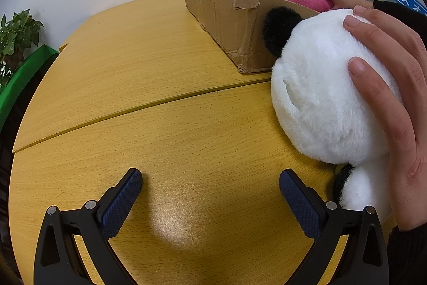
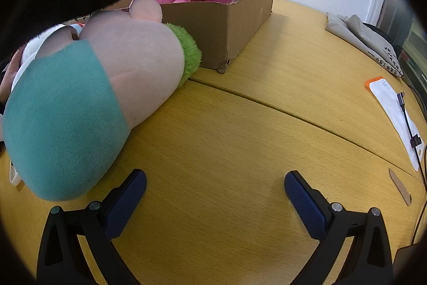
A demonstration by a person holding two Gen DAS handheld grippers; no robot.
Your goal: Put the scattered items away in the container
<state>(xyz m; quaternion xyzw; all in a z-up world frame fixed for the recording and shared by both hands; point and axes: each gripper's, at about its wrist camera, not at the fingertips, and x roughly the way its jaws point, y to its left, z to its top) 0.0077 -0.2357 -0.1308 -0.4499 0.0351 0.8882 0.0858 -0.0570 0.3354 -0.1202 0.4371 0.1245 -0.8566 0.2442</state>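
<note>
Both the left gripper (image 1: 210,179) and right gripper (image 2: 215,180) sit spread wide, holding nothing. The panda plush (image 1: 320,87) is just outside the cardboard box (image 1: 226,20), under a bare hand (image 1: 387,98). I'd pinch its body, not fur, then lift over the rim.

Both wrist cameras sit low over the table (image 1: 165,124), sharing the cardboard box (image 2: 221,26) from opposite sides.
</note>
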